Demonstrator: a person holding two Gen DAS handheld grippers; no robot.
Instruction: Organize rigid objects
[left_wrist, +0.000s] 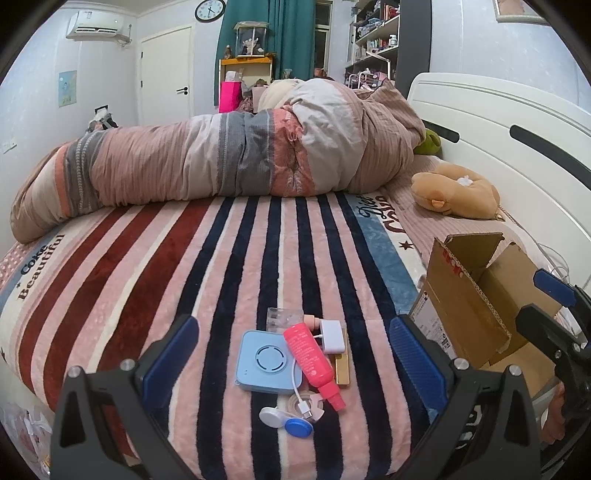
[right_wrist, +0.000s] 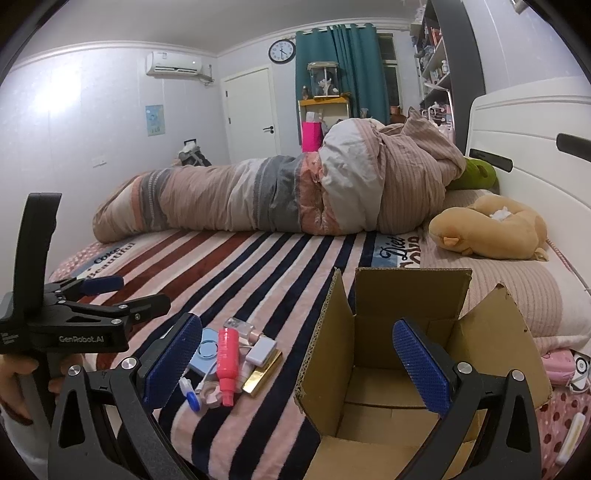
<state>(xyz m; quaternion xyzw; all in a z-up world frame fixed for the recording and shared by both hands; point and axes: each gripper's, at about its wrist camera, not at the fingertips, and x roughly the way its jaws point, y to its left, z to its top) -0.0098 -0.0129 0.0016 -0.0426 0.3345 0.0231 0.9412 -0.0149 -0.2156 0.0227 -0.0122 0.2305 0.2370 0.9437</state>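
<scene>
Small rigid objects lie in a loose heap on the striped blanket (left_wrist: 147, 258), just beside the open cardboard box (right_wrist: 388, 332), which looks empty. Heap contents: a pale blue square device (left_wrist: 264, 360), a pink bottle (left_wrist: 314, 365) lying across it, a white adapter (left_wrist: 334, 336) with its cable (left_wrist: 297, 387), a gold bar-shaped item (left_wrist: 341, 371), a clear plastic case (left_wrist: 284, 318) and a white-and-blue contact-lens case (left_wrist: 286, 422). Left gripper (left_wrist: 291, 350): fingers spread wide, holding nothing, aimed at the heap. Right gripper (right_wrist: 295, 354): likewise spread and empty, its view taking in both heap and box. Handling, as judged: all pieces appear light and stiff. The bottle, being round and smooth, may roll or slip, so it is best pinched across its body. The blue device suits a grip on opposite edges. The cable is limp and may drag neighbours along.
</scene>
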